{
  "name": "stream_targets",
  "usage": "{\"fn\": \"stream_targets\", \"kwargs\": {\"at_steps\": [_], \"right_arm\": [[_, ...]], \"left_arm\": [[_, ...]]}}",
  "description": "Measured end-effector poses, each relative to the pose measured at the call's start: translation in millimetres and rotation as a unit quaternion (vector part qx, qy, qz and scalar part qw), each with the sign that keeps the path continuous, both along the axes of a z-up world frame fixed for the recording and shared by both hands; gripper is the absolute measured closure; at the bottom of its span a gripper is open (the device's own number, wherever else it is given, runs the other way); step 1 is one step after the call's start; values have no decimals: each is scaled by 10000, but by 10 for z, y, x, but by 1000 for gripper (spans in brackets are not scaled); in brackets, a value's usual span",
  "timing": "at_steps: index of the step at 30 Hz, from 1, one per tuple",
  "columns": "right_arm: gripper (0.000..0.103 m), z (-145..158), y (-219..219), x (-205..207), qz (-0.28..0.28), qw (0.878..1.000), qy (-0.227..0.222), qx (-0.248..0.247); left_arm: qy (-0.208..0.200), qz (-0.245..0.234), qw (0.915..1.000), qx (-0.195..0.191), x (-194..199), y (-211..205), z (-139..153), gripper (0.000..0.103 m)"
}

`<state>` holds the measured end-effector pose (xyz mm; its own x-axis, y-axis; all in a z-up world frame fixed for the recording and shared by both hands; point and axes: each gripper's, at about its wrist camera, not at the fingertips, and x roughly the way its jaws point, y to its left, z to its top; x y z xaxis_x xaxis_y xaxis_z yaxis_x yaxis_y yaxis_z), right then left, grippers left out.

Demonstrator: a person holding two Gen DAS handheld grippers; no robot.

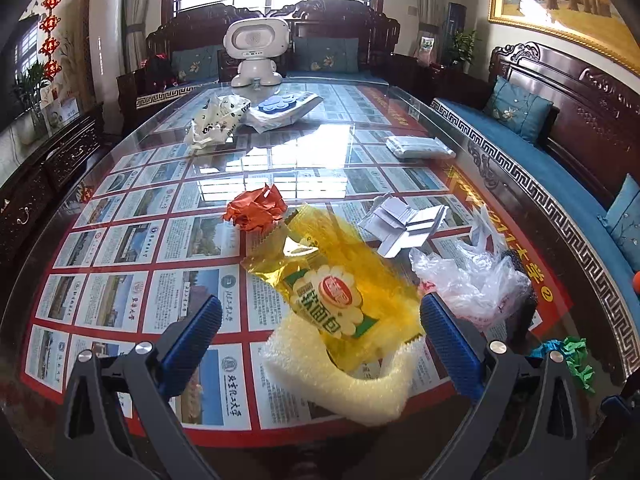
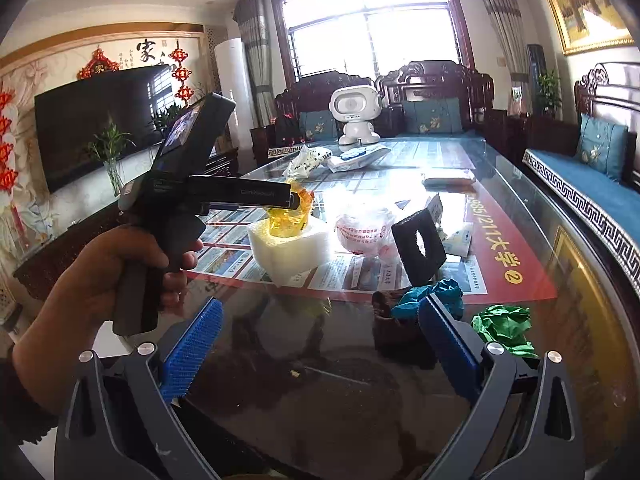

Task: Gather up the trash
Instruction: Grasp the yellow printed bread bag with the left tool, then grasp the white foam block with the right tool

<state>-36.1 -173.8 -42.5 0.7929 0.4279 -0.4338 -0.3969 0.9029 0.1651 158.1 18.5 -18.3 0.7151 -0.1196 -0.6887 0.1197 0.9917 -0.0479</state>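
Observation:
A yellow bread wrapper (image 1: 328,280) lies partly inside a white foam piece (image 1: 340,376) on the glass table, between the open fingers of my left gripper (image 1: 320,328). In the right wrist view the left gripper (image 2: 294,200) hovers over the wrapper (image 2: 292,216) and foam (image 2: 288,248). My right gripper (image 2: 320,336) is open and empty near the table's front edge; a teal crumpled paper (image 2: 432,296) and a green one (image 2: 504,324) lie by its right finger. A red crumpled paper (image 1: 256,208), folded white paper (image 1: 404,224) and a clear plastic bag (image 1: 472,280) lie beyond.
A black foam square (image 2: 418,246) stands tilted by the plastic bag (image 2: 364,232). At the far end are a white robot toy (image 1: 256,52), a printed bag (image 1: 216,124), a blue-and-white packet (image 1: 284,110) and a tissue pack (image 1: 418,146). Wooden sofas (image 1: 560,128) border the table.

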Motion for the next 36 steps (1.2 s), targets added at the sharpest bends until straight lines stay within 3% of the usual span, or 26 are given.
{"fn": "stream_targets", "kwargs": {"at_steps": [4, 6, 7, 13, 14, 24, 29, 32, 36], "right_arm": [[8, -4, -26, 122, 31, 9999, 70, 142], [8, -8, -23, 150, 69, 9997, 102, 199], [8, -16, -17, 161, 67, 9997, 129, 200], [8, -21, 41, 163, 182, 9994, 186, 221], [8, -23, 46, 166, 183, 9994, 185, 226], [8, 65, 157, 205, -1, 9999, 96, 84], [9, 146, 299, 312, 51, 10000, 50, 43], [14, 196, 468, 450, 114, 9998, 133, -72], [32, 168, 713, 749, 168, 9981, 575, -114]], "left_arm": [[84, 47, 9999, -67, 157, 9, -45, 4], [157, 4, 9998, -116, 203, 9, -79, 11], [219, -68, 9996, -179, 225, 4, -102, 28], [289, -284, 9988, -260, 224, -25, -115, 75], [240, -310, 9989, -260, 203, -18, -101, 78], [-410, -523, 9973, -311, -186, 62, 154, 82], [-507, -536, 9968, -298, -362, 178, 168, 82], [-512, -485, 9971, -296, -427, 287, 146, 82], [-518, -365, 9976, -292, -498, 457, 117, 82]]}}
